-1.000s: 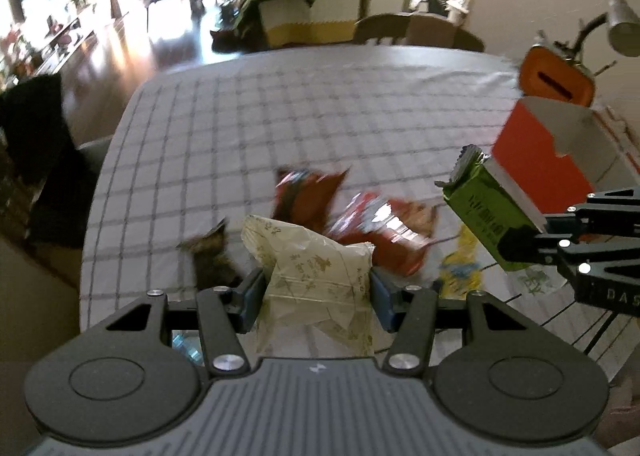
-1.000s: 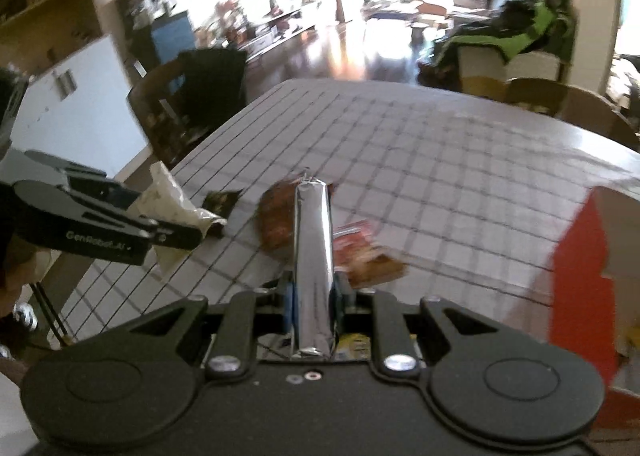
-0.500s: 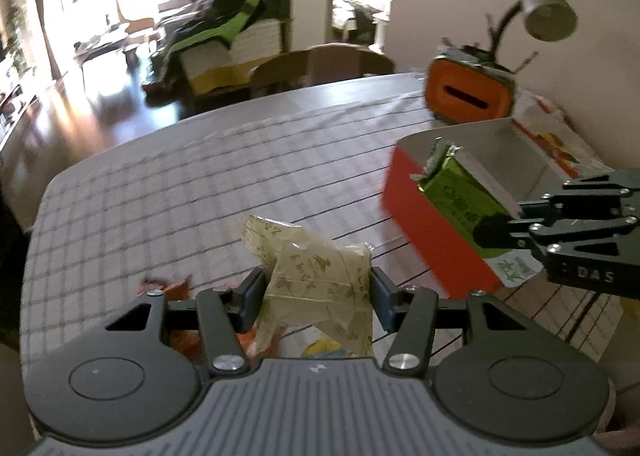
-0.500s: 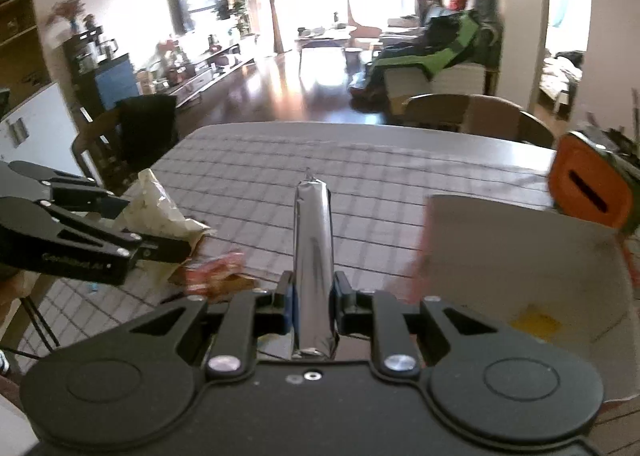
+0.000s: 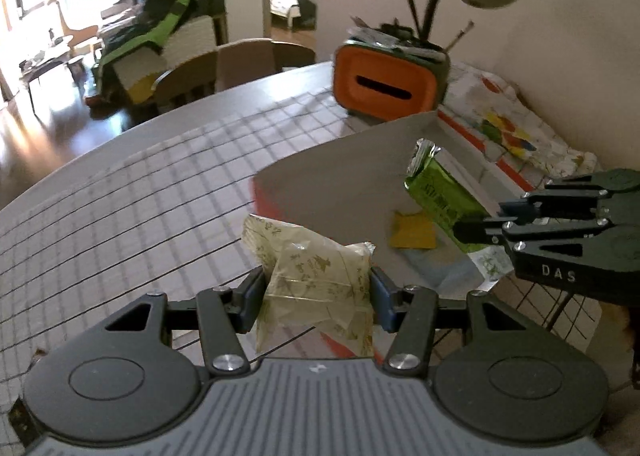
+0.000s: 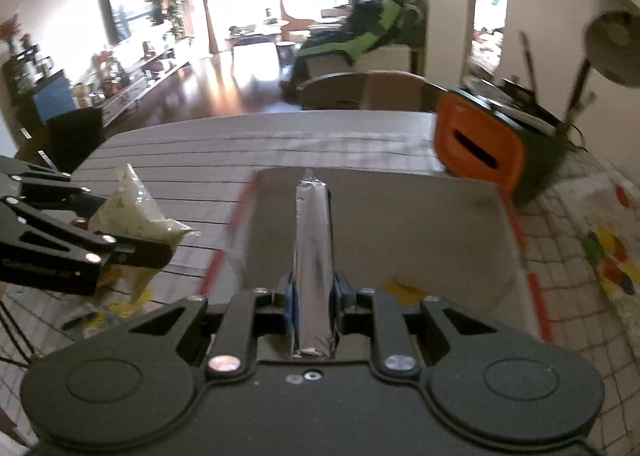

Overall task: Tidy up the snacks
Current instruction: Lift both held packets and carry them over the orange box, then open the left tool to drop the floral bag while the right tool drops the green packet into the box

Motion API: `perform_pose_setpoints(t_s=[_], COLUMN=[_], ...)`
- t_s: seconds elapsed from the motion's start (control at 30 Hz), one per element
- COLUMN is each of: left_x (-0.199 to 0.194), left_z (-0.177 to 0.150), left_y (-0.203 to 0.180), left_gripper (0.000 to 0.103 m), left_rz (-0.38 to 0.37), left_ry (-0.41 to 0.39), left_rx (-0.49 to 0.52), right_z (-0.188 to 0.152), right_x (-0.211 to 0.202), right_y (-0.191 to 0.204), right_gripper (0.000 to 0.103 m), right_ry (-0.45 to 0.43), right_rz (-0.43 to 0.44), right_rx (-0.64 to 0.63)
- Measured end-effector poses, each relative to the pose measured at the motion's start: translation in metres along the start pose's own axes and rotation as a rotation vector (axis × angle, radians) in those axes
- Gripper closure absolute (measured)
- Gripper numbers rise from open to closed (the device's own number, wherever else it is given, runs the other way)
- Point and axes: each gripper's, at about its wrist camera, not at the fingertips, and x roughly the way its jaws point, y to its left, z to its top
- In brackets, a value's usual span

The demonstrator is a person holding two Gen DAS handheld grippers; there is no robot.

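Both packets have swung from the counter's snack pile to the orange box (image 5: 352, 192): left hand-held gripper (image 5: 316, 292) clamps a pale packet (image 5: 316, 276) at its near rim, right hand-held gripper (image 6: 314, 296) pinches a green foil packet (image 5: 440, 196), seemingly above the open interior.

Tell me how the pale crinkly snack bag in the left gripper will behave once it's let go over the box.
The pale snack bag looks puffy and crumpled between the left gripper's pads, so probably light and floppy. It should land softly in the orange box, unlikely to roll.
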Motion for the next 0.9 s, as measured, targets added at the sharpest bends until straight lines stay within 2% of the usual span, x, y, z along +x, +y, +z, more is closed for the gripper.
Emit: perform_pose_setpoints(t_s=[0.23, 0.43, 0.67, 0.9], left_x=[0.043, 0.082, 0.122, 0.146], left_z=[0.021, 0.033, 0.039, 0.042], left_y=[-0.035, -0.053, -0.06, -0.062], left_gripper=[0.048, 0.048, 0.048, 0.048], left_rz=[0.004, 0.016, 0.064, 0.077], left_ry=[0.071, 0.167, 0.266, 0.337], left_rx=[0.042, 0.061, 0.06, 0.052], right_z=[-0.007, -0.014, -0.022, -0.025], right_x=[0.012, 0.034, 0.066, 0.078], right_y=[-0.054, -0.077, -0.083, -0.075], right_gripper=[0.085, 0.085, 0.085, 0.085], right_ry=[0.04, 0.134, 0.218, 0.262], right_rz=[-0.053, -0.069, -0.092, -0.111], right_rx=[0.063, 0.076, 0.06, 0.014])
